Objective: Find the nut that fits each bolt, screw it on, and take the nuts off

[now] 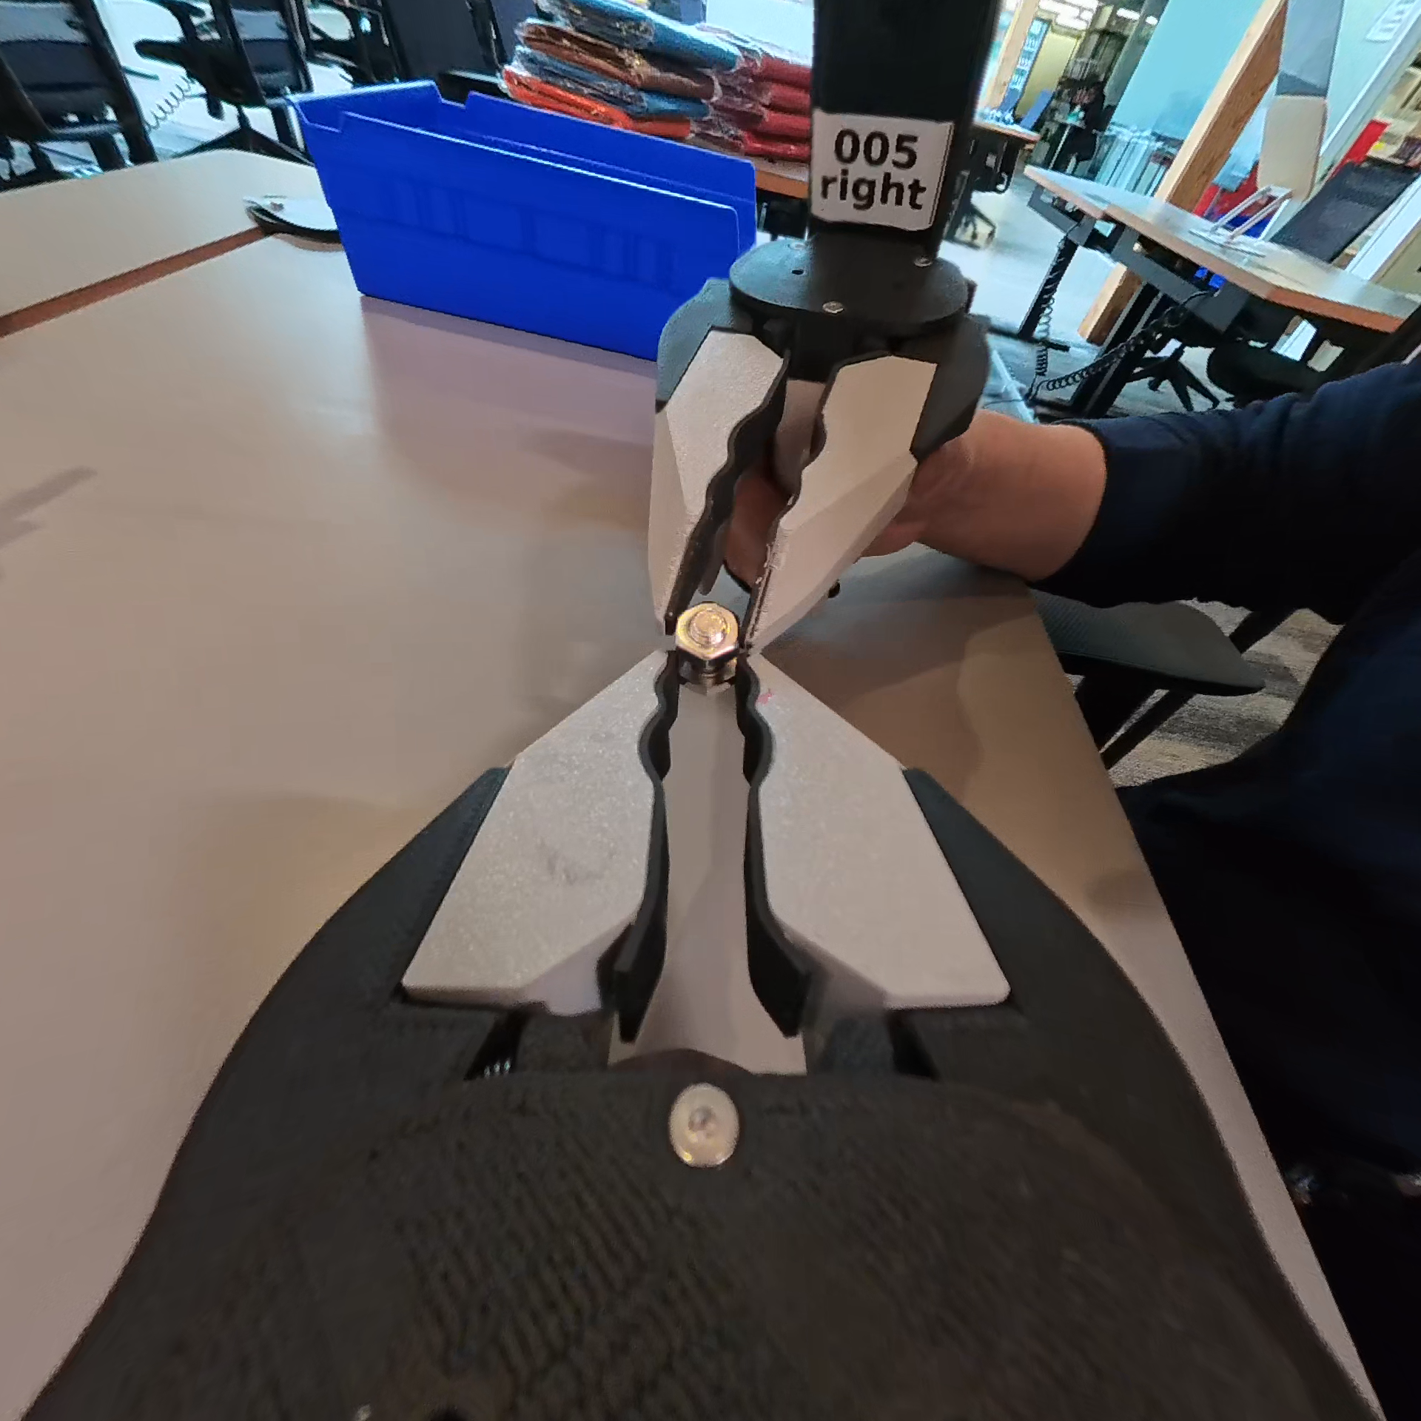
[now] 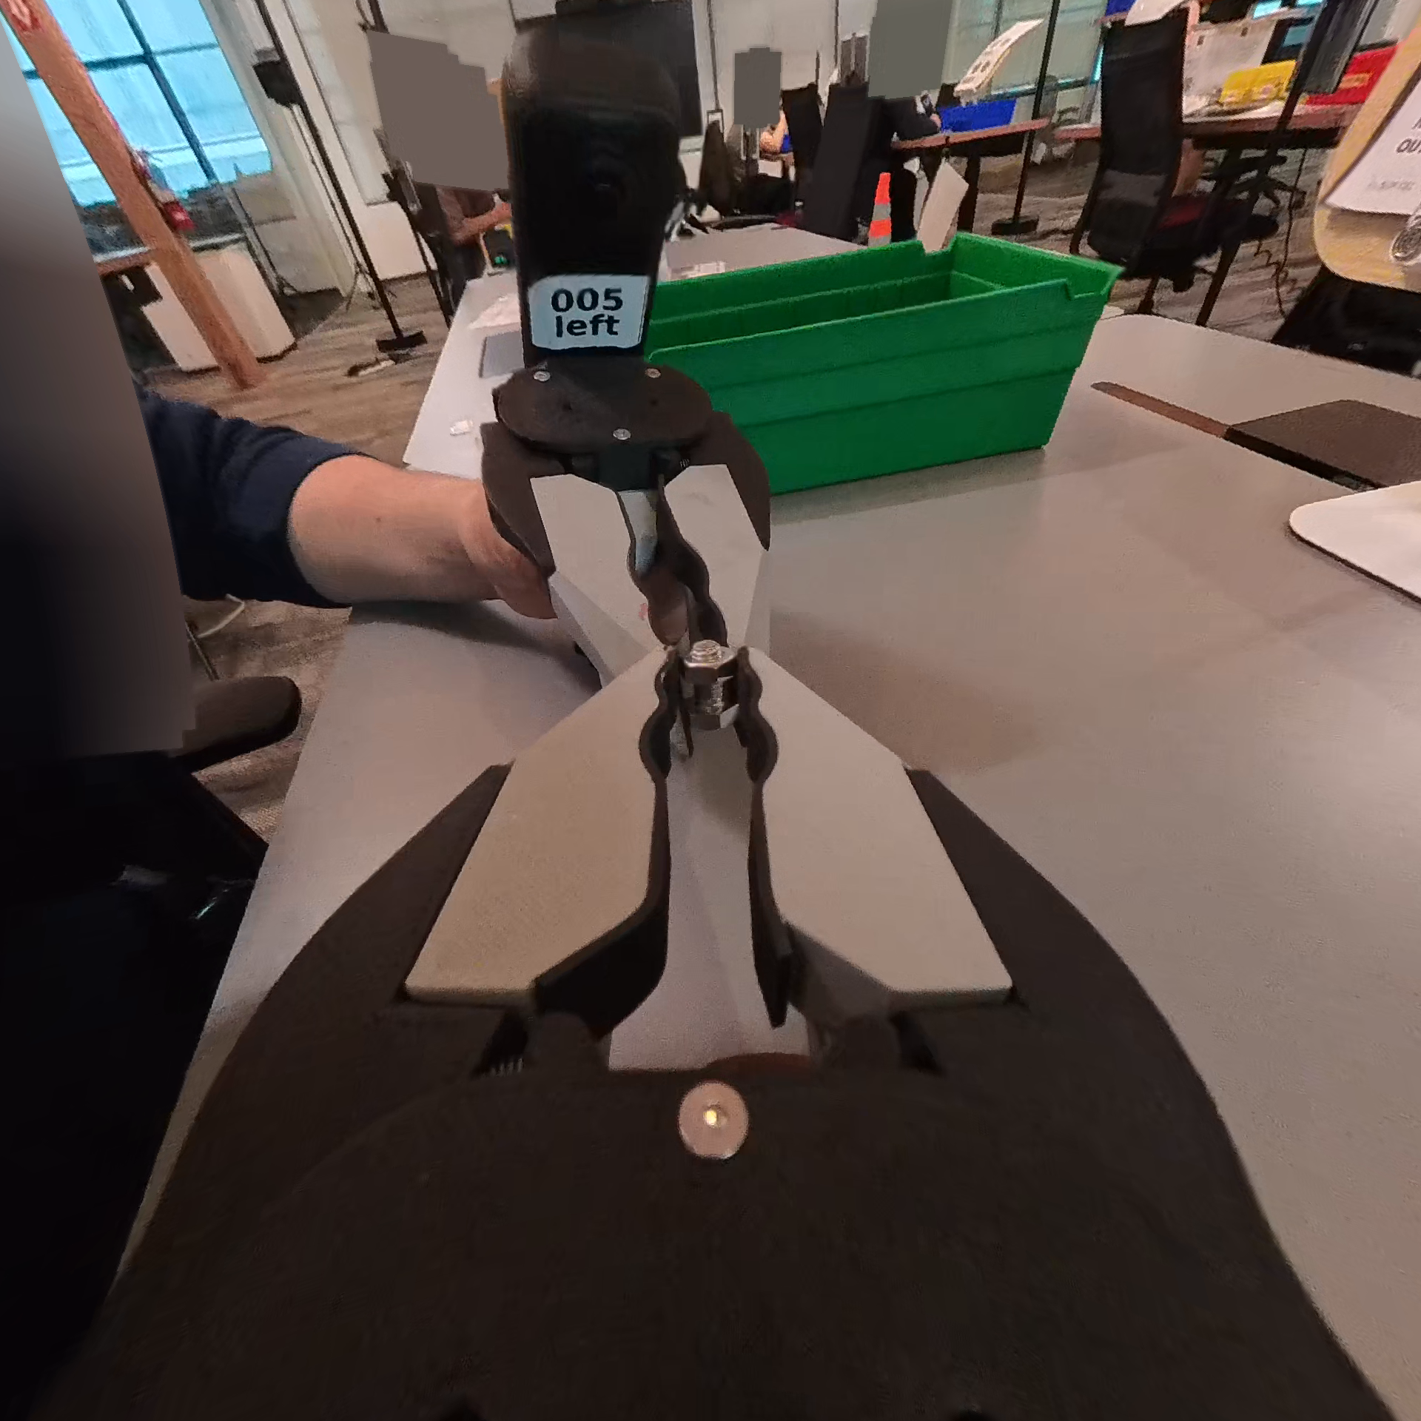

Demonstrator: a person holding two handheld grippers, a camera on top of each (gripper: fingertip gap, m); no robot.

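- Your left hand-held gripper (image 1: 703, 677) is pinching the lower part of the bolt (image 1: 701, 678), apparently near its head, and is holding it upright above the surface (image 1: 307, 615), towards the edge nearest you.
- Your right hand-held gripper (image 2: 706, 677) is clamping the silver hex nut (image 2: 701, 670) near the top of the threads, with the tips of the two tools almost touching.
- You are gripping the nut only at the very fingertips; if the pads are sitting on its corners rather than its flats, it is likely to slip round as you twist.
- If the left grip is resting on threads, the bolt may be turning with the nut, so nothing is unscrewing.
- With the tips so crowded, a turn of your wrist is risking a knock that tilts the bolt.
- Once the nut is leaving the last thread, it could drop and roll over the surface's near edge, well short of the blue bin (image 1: 530, 231) or the green bin (image 2: 884, 361).
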